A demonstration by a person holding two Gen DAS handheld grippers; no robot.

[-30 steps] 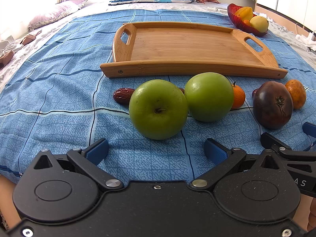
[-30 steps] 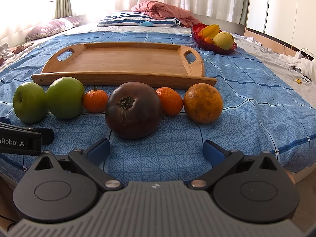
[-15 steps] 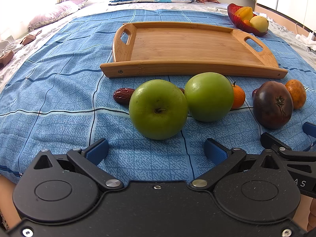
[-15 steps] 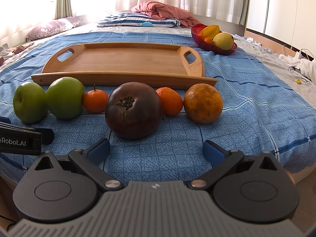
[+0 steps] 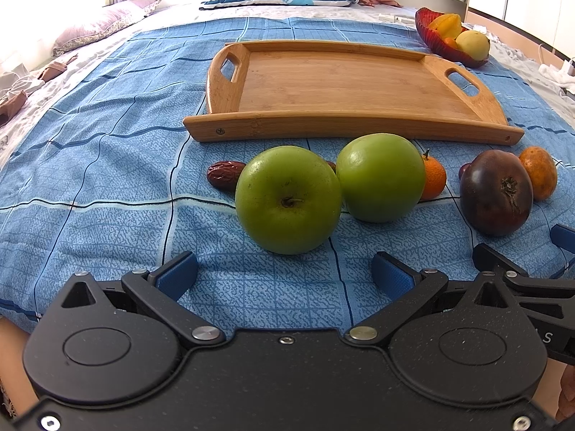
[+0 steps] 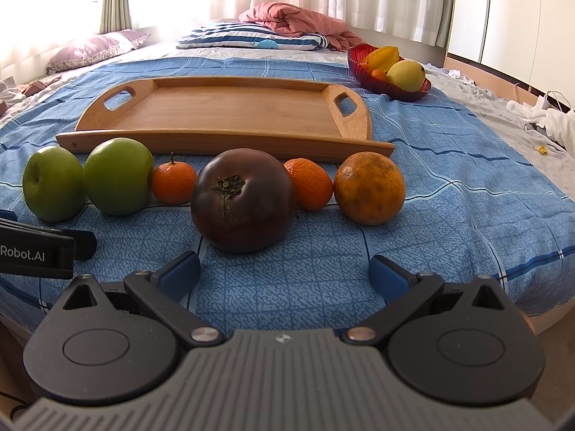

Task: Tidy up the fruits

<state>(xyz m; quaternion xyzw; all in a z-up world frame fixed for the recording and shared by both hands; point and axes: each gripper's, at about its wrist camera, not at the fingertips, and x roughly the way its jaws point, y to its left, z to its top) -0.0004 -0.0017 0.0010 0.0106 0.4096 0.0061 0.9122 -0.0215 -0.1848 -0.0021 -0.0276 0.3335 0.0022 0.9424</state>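
Note:
A row of fruit lies on the blue bedspread in front of an empty wooden tray [image 5: 345,82] [image 6: 230,111]. In the left wrist view a green apple [image 5: 287,199] sits just ahead of my open, empty left gripper [image 5: 284,274], with a second green apple [image 5: 381,177], a red date [image 5: 224,174] and a small tangerine [image 5: 433,179] beside it. In the right wrist view a dark purple tomato-like fruit [image 6: 242,199] sits just ahead of my open, empty right gripper [image 6: 284,274], with two tangerines [image 6: 172,183] [image 6: 312,183] and an orange [image 6: 370,186] around it.
A red bowl [image 6: 388,88] holding yellow fruit stands at the back right of the bed. Pillows [image 6: 251,37] and a pink blanket [image 6: 298,23] lie at the far end. The bed's near edge is right under both grippers.

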